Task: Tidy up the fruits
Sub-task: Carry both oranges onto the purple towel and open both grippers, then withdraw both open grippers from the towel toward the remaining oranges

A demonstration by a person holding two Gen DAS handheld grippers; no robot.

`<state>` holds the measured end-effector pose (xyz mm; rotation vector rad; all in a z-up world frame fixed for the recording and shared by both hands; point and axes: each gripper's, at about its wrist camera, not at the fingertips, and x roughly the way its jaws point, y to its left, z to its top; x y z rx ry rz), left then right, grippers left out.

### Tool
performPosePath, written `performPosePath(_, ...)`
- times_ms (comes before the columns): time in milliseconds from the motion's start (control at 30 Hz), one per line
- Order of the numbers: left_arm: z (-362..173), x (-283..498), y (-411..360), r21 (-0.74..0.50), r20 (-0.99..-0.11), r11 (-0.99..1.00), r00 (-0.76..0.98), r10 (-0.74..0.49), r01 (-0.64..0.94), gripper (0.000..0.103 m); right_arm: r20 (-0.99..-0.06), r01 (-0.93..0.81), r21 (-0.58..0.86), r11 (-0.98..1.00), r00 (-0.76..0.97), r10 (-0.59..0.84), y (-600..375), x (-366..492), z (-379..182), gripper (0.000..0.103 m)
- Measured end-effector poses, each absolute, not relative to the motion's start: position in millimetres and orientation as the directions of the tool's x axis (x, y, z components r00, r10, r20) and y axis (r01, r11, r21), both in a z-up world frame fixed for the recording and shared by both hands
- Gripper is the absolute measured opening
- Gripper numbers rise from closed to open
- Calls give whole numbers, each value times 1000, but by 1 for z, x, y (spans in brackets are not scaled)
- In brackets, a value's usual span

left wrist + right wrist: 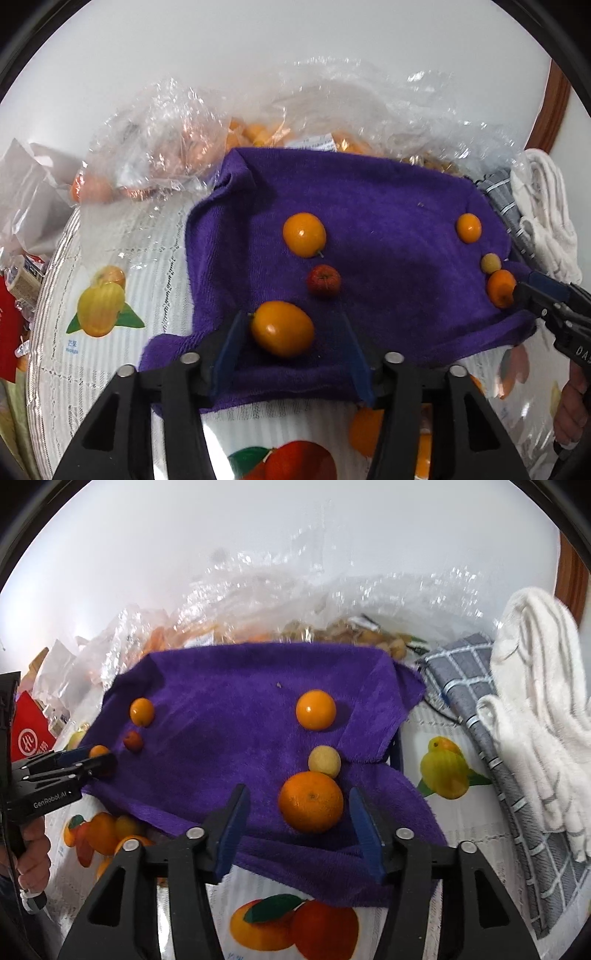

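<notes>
A purple towel (388, 206) lies spread on the table with several small fruits on it. An oval orange fruit (282, 328) rests on the towel between the fingers of my left gripper (291, 315), which is open; there is a gap at the right pad. Beyond it lie a small red fruit (324, 280) and a round orange one (304, 234). A mandarin (311, 801) sits between the fingers of my right gripper (298, 790), also open and not pressing on it. A pale yellow ball-shaped fruit (324, 761) touches the mandarin's far side. Another round orange fruit (316, 709) lies further back.
Clear plastic bags (177, 147) of orange fruit are heaped behind the towel. A grey checked cloth (491, 738) and a white towel (539, 701) lie at the right, a red packet (31, 731) at the left. The tablecloth (122, 258) has printed fruit pictures. A hand (33, 860) holds the left gripper.
</notes>
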<state>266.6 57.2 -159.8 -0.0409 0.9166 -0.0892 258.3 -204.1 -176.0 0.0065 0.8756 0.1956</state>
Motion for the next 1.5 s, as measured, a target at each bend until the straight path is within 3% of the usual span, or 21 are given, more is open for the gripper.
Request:
performPosePath(167,-145,246,68,-86,-759,995,643,-104,59,60,-751,-173,71,982,639,167,-195,242,-166,67)
performPosePath(667,-156,189,113,-138,-724,990,682,-102,2,60,-770,-220,44,974,614,174,-164,200,-178,67)
performPosePath(1500,-172,171,125,-230,-700,972,688,-192,37,60,-794,-238,78,968,572,204,-151,188,-199,67)
